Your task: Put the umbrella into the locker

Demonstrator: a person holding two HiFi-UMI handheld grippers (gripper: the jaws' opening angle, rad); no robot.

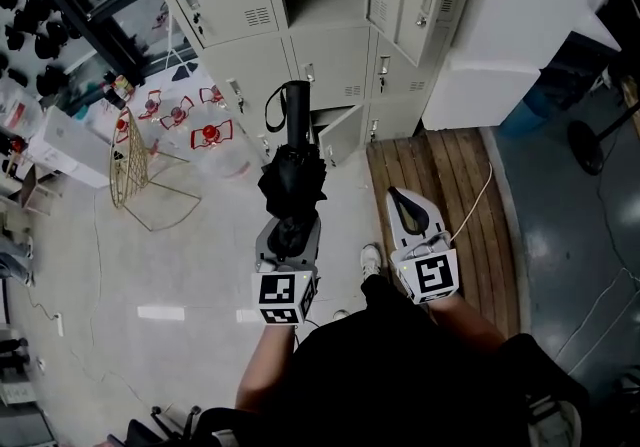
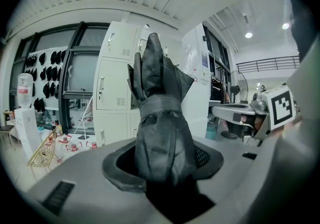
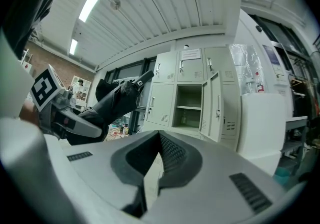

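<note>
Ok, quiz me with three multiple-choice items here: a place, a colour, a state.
1. Where is the umbrella? A in the locker; B in the left gripper; C on the floor.
2. Its colour? A black; B red; C yellow.
3. The locker has: A all doors shut; B one door open; C no doors.
Answers: B, the left gripper's jaws clamp it; A, its fabric is black; B, the door stands swung out, shelf showing.
</note>
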